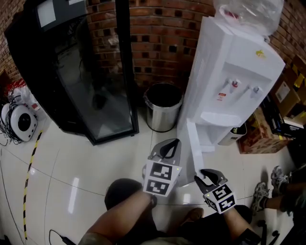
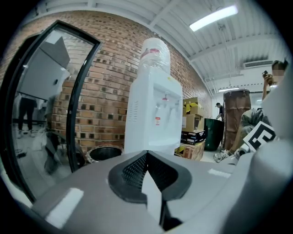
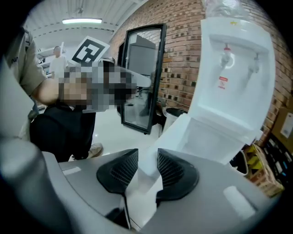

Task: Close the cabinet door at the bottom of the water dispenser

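Note:
The white water dispenser (image 1: 234,72) stands at the right against the brick wall, with a bottle (image 1: 248,12) on top. Its bottom cabinet door (image 1: 193,143) hangs open, swung out toward me edge-on. My left gripper (image 1: 171,146) is just left of the door, jaws shut with nothing between them; in the left gripper view (image 2: 145,155) the dispenser (image 2: 153,114) rises ahead. My right gripper (image 1: 206,176) sits near the door's lower outer corner. In the right gripper view the jaws (image 3: 147,167) stand apart, and the white door (image 3: 183,132) shows through the gap, not pressed by the pads.
A steel bin (image 1: 164,107) stands left of the dispenser. A tall black glass-door cabinet (image 1: 91,86) leans at the left. Cardboard boxes (image 1: 260,136) crowd the right side, with a person's shoes (image 1: 277,179) beside them. A round white appliance with cables (image 1: 19,122) lies far left.

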Demonstrator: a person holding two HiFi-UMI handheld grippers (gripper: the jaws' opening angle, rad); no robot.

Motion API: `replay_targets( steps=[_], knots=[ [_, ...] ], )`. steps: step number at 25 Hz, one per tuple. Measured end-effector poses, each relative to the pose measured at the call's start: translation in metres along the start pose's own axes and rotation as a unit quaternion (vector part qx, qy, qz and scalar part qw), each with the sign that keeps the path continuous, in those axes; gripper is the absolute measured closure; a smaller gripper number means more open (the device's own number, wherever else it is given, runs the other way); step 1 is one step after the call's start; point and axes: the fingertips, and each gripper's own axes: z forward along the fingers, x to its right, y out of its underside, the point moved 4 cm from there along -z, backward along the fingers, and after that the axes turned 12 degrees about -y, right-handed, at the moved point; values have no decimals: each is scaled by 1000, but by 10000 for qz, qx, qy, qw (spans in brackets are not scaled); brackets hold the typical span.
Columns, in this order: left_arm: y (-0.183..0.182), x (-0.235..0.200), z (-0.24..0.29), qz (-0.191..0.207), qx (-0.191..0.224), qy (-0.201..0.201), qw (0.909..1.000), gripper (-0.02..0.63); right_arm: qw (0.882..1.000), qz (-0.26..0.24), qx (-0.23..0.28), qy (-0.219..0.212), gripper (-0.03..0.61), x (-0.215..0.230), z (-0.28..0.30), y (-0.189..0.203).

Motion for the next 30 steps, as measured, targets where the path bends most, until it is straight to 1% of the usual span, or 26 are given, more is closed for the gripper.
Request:
replay_targets(
  steps=[5, 7, 11, 16, 20, 23, 25, 28, 30],
  knots=[
    [10, 34, 25, -49, -85, 243, 9997, 612, 9954, 618, 236, 699, 480, 59, -33, 30],
    [15, 45, 37, -31, -131, 296, 9995, 612, 9924, 784, 271, 908, 480, 84, -42, 38],
    [25, 60, 55, -14, -239, 355, 9991, 612, 9878, 961, 303, 1188, 475, 126, -58, 50],
    [36, 69, 68, -49, -368, 383, 9986, 612, 9782, 1174, 521, 1633, 481, 182, -71, 63],
    [45, 73, 75, -167, -509, 467, 9975, 612, 9702, 1276, 656, 1951, 486, 228, -72, 64],
    [49, 71, 80, -249, -520, 461, 9973, 612, 9599, 1405, 815, 2285, 492, 263, -70, 62],
    [46, 67, 81, -272, -513, 428, 9974, 612, 9492, 1598, 964, 2534, 495, 285, -65, 60],
    [49, 60, 82, -341, -534, 338, 9974, 612, 9306, 2094, 1226, 2739, 550, 312, -48, 60],
    [51, 56, 81, -400, -533, 278, 9974, 612, 9229, 2322, 1290, 2787, 575, 323, -36, 60]
  ],
)
